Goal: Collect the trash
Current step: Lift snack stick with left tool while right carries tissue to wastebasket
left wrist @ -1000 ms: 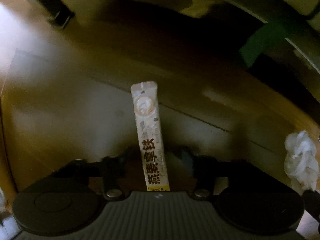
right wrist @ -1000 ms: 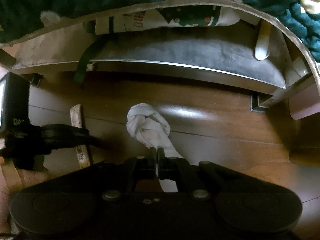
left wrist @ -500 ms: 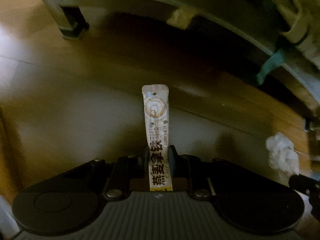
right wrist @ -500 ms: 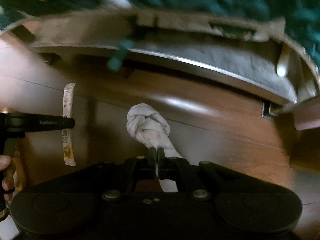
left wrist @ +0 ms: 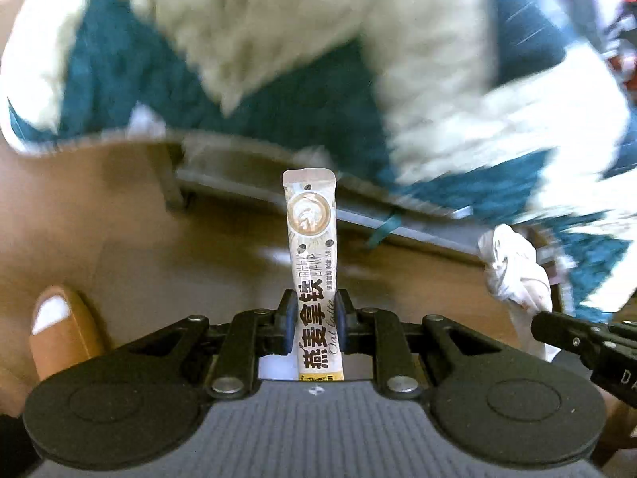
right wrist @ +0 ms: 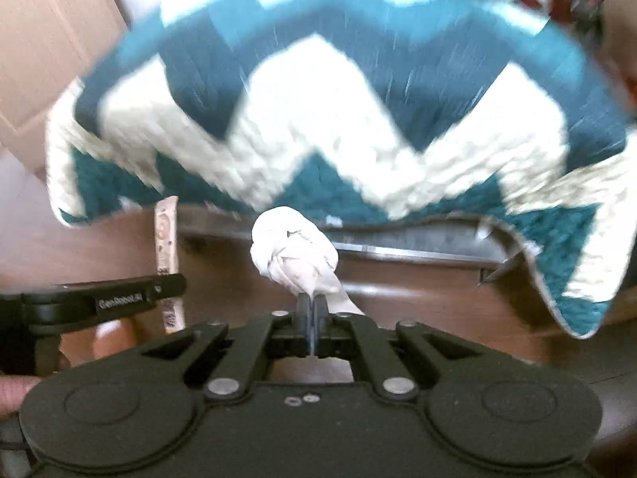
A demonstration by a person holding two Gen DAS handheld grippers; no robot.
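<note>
A sachet (left wrist: 314, 271) is being held upright by the left tool (left wrist: 314, 318), whose two pads are being pressed against the lower part of the packet, the printed top with its latte picture standing well above them. A knotted tissue (right wrist: 294, 255) is being pinched at its tail by the right tool (right wrist: 312, 314), the pads being drawn so close together that only the thin paper is being kept between them, with the knot bulging just above. Both pieces are being carried in the air above the wooden floor (left wrist: 119, 239), near each other: in the left wrist view the tissue (left wrist: 513, 267) is being seen to the right of the sachet, with the right tool's tip (left wrist: 557, 326) reaching in from the edge, and in the right wrist view the sachet (right wrist: 167, 247) is being seen to the left, partly crossed by the left tool's finger (right wrist: 139, 298). A teal and cream zigzag blanket (right wrist: 338, 111) is being shown behind them (heavily blurred in both views), draped over a low frame (left wrist: 278, 195) whose grey rail is being seen beneath its hem. A cardboard box (right wrist: 51, 40) is being shown at the upper left of the right wrist view.
</note>
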